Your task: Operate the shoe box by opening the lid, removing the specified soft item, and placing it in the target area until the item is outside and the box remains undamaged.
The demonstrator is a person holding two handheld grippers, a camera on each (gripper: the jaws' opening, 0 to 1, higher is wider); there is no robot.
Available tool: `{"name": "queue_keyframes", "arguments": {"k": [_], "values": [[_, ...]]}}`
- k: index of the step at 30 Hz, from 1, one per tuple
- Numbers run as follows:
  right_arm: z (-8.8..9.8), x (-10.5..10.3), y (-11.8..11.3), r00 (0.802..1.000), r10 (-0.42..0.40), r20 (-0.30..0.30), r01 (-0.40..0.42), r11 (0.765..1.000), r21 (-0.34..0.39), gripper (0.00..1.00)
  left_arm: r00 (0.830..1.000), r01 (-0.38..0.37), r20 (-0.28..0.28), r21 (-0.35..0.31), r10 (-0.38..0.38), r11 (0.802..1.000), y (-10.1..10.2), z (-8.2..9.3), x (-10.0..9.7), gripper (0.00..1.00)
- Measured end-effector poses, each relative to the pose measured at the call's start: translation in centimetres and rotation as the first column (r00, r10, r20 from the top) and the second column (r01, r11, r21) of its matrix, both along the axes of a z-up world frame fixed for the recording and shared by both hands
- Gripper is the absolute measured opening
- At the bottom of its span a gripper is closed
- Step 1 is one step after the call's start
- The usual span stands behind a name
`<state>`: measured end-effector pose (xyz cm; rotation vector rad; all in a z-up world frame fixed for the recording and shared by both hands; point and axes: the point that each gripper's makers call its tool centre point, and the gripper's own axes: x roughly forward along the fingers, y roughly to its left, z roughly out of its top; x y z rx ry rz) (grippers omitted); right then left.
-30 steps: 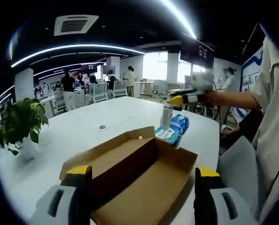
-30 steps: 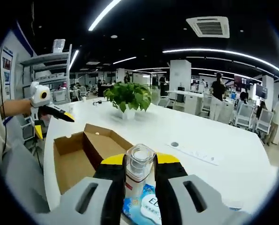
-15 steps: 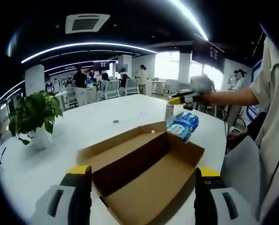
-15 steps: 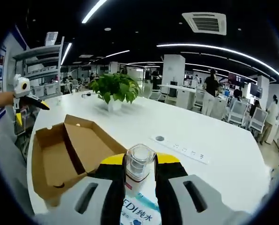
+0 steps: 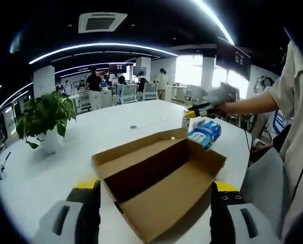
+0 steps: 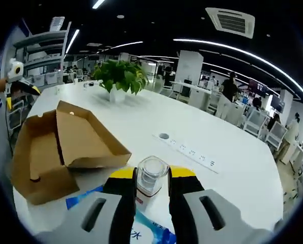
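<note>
Cardboard box [image 5: 161, 180] lies open on the smooth white worktop [image 5: 111, 127]. Left gripper [image 5: 154, 203] fingers spread wide, holding nothing. Right gripper [image 6: 151, 190] fingers pinch a clear round bottle [image 6: 151, 175] above a blue soft pack [image 6: 141, 231], beside the box.

potted plant [image 5: 44, 119], white table [image 6: 192, 127], office chairs [image 5: 126, 93]

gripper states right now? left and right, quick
Left gripper: open, holding nothing, jaws wide either side of the open cardboard box.
Right gripper: shut on a small clear-capped bottle.
</note>
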<state>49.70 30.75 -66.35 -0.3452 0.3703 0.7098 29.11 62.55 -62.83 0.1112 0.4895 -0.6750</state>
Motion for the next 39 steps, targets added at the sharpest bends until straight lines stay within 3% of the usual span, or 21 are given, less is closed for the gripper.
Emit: {"name": "queue_keyframes", "arguments": {"k": [13,29,39], "values": [[-2.3,1.1,-2.0,1.000,-0.009,-0.012,0.008,0.997,-0.075,0.21,1.000,-0.015,-0.022,0.006,0.015,1.000,-0.4,-1.2,-0.7,0.89],[-2.3,-0.3,-2.9,0.996,-0.075,0.038,0.076,0.997,-0.012,0.21,0.999,-0.027,-0.042,0.006,0.027,1.000,-0.4,-2.2,-1.5,0.86],[-2.3,0.3,-2.6,0.998,-0.056,0.017,0.057,0.997,-0.052,0.22,0.999,-0.024,-0.047,0.023,0.025,0.999,-0.2,-2.4,-1.4,0.84]]}}
